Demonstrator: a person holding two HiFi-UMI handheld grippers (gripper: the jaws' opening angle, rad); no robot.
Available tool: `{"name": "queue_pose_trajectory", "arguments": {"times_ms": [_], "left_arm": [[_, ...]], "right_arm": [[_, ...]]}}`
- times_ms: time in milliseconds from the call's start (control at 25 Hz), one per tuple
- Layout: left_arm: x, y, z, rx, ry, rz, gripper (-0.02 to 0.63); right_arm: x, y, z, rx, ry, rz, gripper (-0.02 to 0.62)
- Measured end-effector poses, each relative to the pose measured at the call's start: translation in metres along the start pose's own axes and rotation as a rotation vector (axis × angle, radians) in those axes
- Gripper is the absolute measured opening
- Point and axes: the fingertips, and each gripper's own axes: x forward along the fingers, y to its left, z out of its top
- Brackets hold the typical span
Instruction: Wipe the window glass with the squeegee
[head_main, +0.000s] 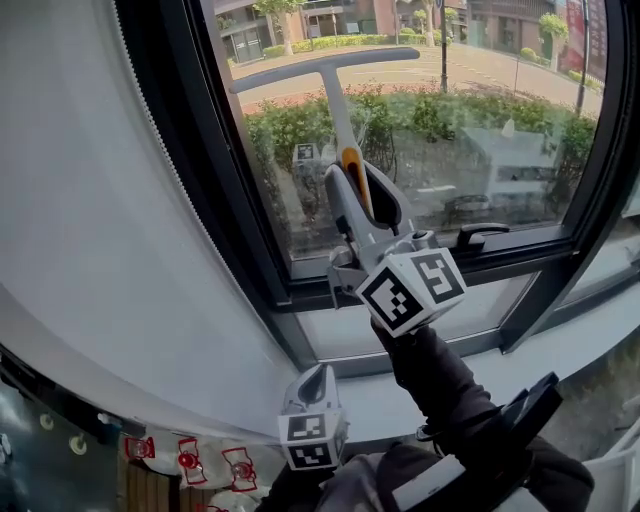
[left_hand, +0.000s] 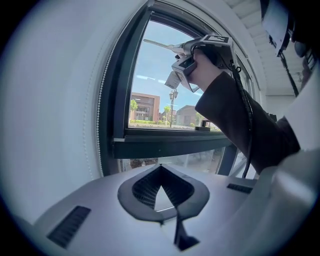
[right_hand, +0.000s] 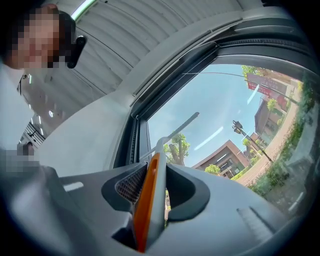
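- while your right gripper (head_main: 362, 195) clamps the squeegee (head_main: 338, 115) by its grey-and-orange handle, the t-shaped blade is raised at the window glass (head_main: 480, 110); can't tell if it touches.
- your left gripper (head_main: 314, 388) hangs low near the sill (head_main: 560, 355), jaws pressed together on nothing, well apart from the squeegee.
- a white curtain (head_main: 90, 200) hangs left of the frame.
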Motion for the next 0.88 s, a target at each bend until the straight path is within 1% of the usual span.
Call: {"name": "queue_pose_trajectory", "arguments": {"times_ms": [120, 240, 400, 560, 720, 880], "left_arm": [[-0.002, 0.007, -0.001, -0.009, -0.004, 0.017, 0.0], [-0.005, 0.008, -0.002, -0.01, -0.002, 0.022, 0.0], [-0.006, 0.007, -0.003, -0.004, -0.007, 0.022, 0.0], [-0.01, 0.018, 0.009, -0.009, -0.042, 0.062, 0.0], [-0.021, 0.012, 0.007, -0.01, -0.024, 0.064, 0.0], [-0.018, 0.007, 0.01, -0.003, -0.046, 0.066, 0.0]], "right_arm": [[0.006, -0.001, -0.005, -0.013, 0.0, -0.004, 0.112], [0.012, -0.004, -0.009, 0.001, 0.009, -0.006, 0.112], [0.014, -0.02, -0.016, 0.014, 0.037, -0.028, 0.109], [0.026, -0.021, -0.025, 0.002, 0.048, -0.001, 0.106], [0.02, -0.022, -0.027, 0.012, 0.066, -0.005, 0.104], [0.02, -0.022, -0.023, 0.0, 0.061, 0.021, 0.104]]}}
